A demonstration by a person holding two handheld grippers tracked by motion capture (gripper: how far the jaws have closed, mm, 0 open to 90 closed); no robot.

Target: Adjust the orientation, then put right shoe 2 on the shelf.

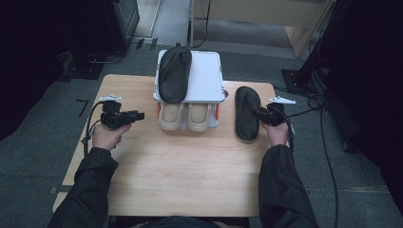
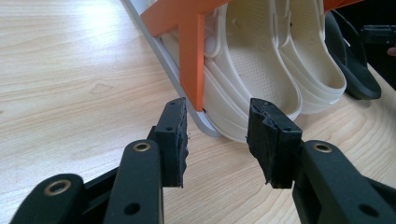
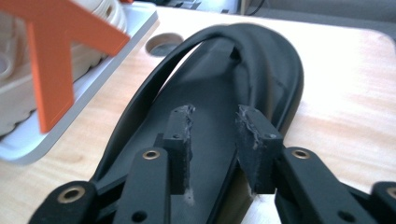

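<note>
Here the right gripper (image 1: 263, 115) hovers at the heel of the black flip-flop (image 1: 247, 112) lying flat on the table (image 1: 190, 166), right of the rack (image 1: 209, 78); in the right gripper view its jaws stand apart over the footbed with nothing clamped between them. The left gripper (image 1: 135, 115) points at the rack's left side, jaws parted and empty too, just short of the orange bracket (image 2: 194, 51).

The step in hand looks like picking up this loose flip-flop to shelve it. The next move calls for lowering the right jaws astride the sole edge or strap, closing firmly, then lifting it toward the free space on the rack's top.

Count: two black flip-flops, one already on top of the rack (image 1: 174, 72); two cream clogs (image 1: 185, 115) on the lower shelf; one rack; two grippers.
</note>
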